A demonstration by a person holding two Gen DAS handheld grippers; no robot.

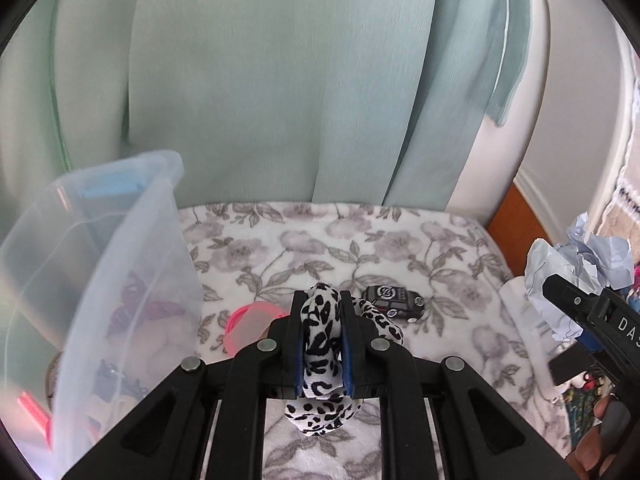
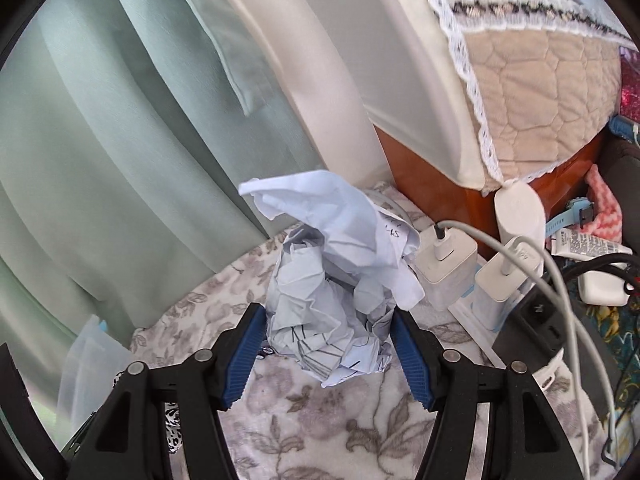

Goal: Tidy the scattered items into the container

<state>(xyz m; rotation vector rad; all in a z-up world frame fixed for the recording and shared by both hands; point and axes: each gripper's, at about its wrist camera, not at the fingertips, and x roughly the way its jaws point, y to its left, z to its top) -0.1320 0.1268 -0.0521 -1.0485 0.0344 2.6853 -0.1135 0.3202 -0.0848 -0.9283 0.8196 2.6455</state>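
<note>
Our left tongs (image 1: 322, 328) grip a spotted cloth (image 1: 320, 344), our right tongs (image 2: 328, 344) clamp crumpled paper (image 2: 336, 280), both beside the partly filled bin (image 1: 132, 248); a toy car (image 1: 394, 300) ahead remains.

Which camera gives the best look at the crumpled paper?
The right wrist view: the crumpled paper fills the centre, gripped between the right tongs. The left wrist view shows it only at the far right edge, partly hidden by those tongs.
</note>
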